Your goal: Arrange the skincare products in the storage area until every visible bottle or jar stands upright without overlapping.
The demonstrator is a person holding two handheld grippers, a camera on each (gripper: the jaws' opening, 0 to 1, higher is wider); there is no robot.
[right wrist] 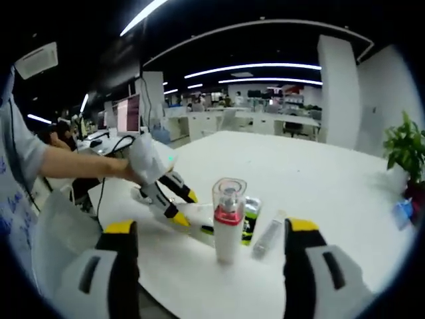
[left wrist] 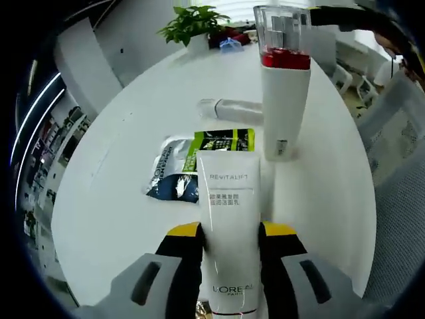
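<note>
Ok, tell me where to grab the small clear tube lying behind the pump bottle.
Take the small tube across its narrow middle, coming down from above with the right tongs. It lies flat on the table, so only its long sides offer opposing faces.

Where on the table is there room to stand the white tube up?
Bare table lies left of the sachets, and past the pump bottle toward the plant. It's crowded around the sachets, the lying bottle and the tube.

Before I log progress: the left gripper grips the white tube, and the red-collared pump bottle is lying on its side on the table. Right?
Not quite. The pump bottle stands upright on the table, as the left gripper view shows. The rest holds: the left gripper does grip the white tube.
</note>
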